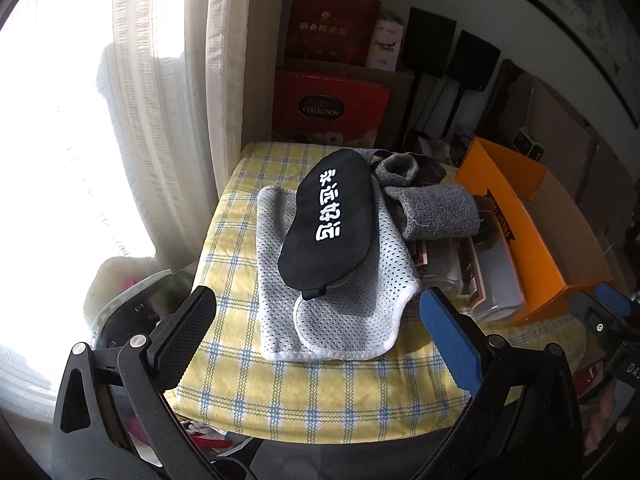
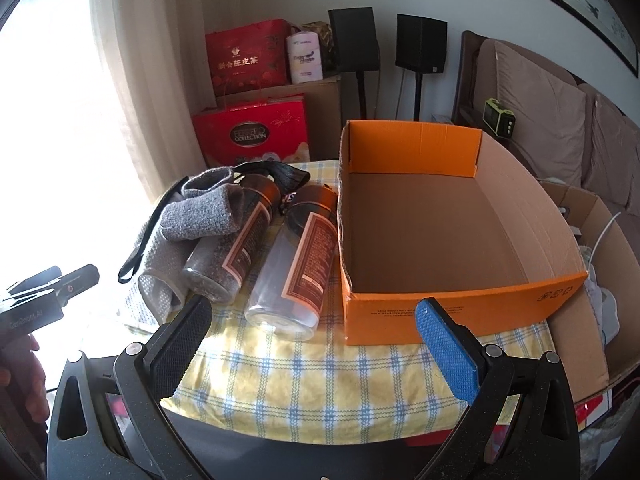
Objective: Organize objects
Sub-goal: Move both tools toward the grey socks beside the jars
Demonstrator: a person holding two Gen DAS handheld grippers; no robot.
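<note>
— Black fabric first: sleep mask point(image 1: 328, 220) straight ahead of the left gripper point(image 1: 316, 344), atop the white mesh pad point(image 1: 340, 312). Long axis?

— Running away from the jaws, tilted slightly right at the far end; strap tab at the near end, closest to the fingertips. Left jaws spread wide, holding nothing, near edge of the pad between them.

— And the right gripper point(image 2: 312, 344)?

— Also released, empty. Clear bottle point(image 2: 294, 264) ahead and a little left of centre, lying down, base toward the jaws, brown cap away. Second bottle point(image 2: 236, 248) beside it to the left, partly under the grey sock point(image 2: 200, 216). Orange box point(image 2: 440, 232) ahead and right, open on top, nothing inside.

— Nearer hand for each?

— Left for the mask, right for the bottles, judging by these views.

— Room to move?

— Tight between near bottle and box wall, touching or nearly so; hard to tell. Open checked cloth point(image 2: 320, 380) on the surface in front of both jaws. Front edge of the surface close underneath, so little margin for pulling anything back. Into the box: up and over the near wall, probably a short swing rightward.
</note>
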